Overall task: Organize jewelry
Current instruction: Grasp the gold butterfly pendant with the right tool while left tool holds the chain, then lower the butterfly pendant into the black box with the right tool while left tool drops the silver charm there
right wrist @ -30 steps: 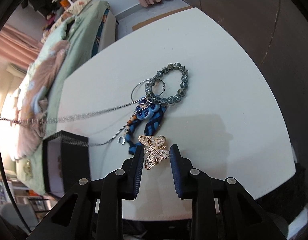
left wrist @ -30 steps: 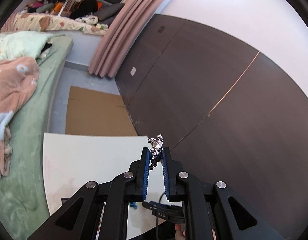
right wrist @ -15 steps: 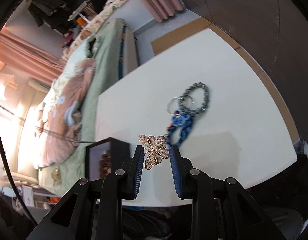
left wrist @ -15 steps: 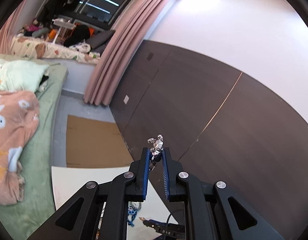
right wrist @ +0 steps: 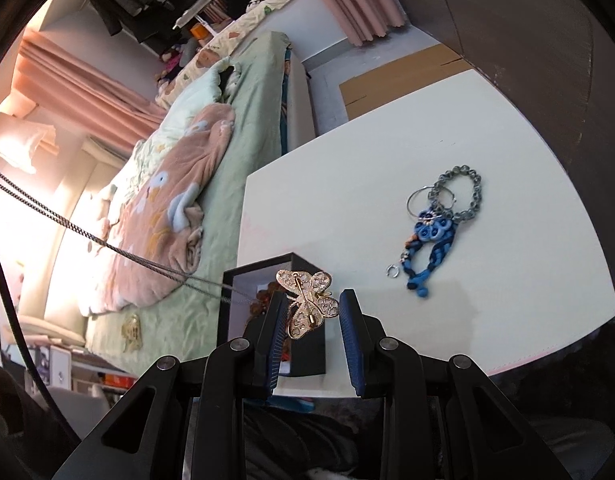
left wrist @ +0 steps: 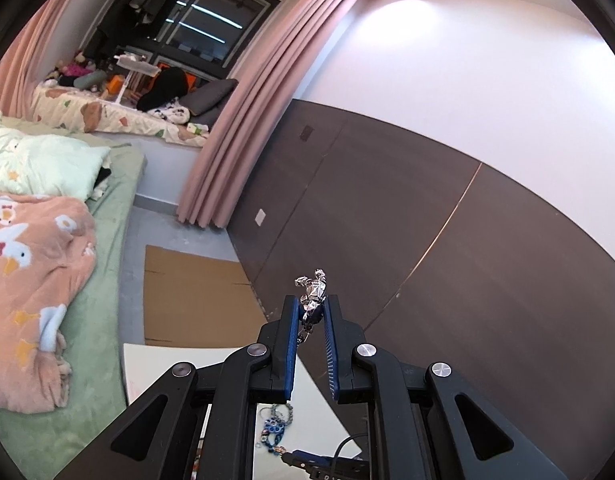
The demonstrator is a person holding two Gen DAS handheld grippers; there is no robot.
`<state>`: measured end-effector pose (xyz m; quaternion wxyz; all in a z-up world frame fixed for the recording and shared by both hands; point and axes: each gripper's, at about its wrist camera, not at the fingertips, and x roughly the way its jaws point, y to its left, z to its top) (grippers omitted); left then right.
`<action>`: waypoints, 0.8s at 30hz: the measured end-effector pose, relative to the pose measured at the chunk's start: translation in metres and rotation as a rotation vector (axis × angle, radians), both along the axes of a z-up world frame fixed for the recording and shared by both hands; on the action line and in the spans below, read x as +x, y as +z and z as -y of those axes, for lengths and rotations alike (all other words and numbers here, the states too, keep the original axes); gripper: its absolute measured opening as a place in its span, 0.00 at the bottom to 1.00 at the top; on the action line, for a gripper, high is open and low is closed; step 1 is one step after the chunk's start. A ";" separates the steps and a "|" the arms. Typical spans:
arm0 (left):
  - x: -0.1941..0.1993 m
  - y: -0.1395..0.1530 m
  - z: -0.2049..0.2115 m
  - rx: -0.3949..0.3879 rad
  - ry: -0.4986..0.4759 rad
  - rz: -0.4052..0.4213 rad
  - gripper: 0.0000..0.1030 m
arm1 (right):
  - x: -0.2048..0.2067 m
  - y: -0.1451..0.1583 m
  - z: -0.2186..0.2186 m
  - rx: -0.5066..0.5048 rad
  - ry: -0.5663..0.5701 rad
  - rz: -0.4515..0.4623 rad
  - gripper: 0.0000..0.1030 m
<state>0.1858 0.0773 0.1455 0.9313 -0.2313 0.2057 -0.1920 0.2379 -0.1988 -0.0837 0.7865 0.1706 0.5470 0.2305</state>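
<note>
Lifted well clear of the white table compared with a second ago: then close over the jewellery pile, now high enough that the whole tabletop shows in the right wrist view. Likewise raised on the left, where the table has shrunk to a sliver at the lower edge and dark wall panelling fills the middle. Judged as carrying both pieces toward the black box, now at lower centre just behind the right fingers, with something brownish already inside.

Bed with green sheet and peach blanket at left of the right view; pink curtains and cardboard on the floor in the left view.

Remaining pile at right of centre: grey bead bracelet, blue braided piece, thin hoop, small silver ring.

Right gripper partly closed, clamped on the gold butterfly brooch, pin side facing the camera. Left gripper nearly closed, pinching a silver pendant; its chain crosses the left of the right view toward the box.
</note>
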 end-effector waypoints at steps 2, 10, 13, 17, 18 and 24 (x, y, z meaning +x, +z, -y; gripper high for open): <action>0.000 -0.007 0.001 0.007 0.003 -0.014 0.13 | -0.003 -0.001 -0.002 0.000 0.001 -0.003 0.27; 0.006 -0.039 0.006 0.033 -0.016 -0.075 0.13 | -0.010 -0.003 -0.007 0.002 0.003 -0.007 0.27; 0.008 -0.061 0.008 0.049 -0.013 -0.117 0.13 | -0.011 -0.005 -0.010 -0.003 0.003 -0.010 0.27; 0.012 -0.103 0.004 0.056 0.014 -0.206 0.13 | -0.013 -0.007 -0.014 -0.005 0.007 -0.015 0.27; 0.014 -0.112 0.003 0.056 0.017 -0.224 0.13 | -0.013 -0.008 -0.015 -0.006 0.008 -0.017 0.27; 0.025 -0.169 0.003 0.062 0.028 -0.353 0.13 | -0.012 -0.014 -0.022 -0.013 0.008 -0.029 0.27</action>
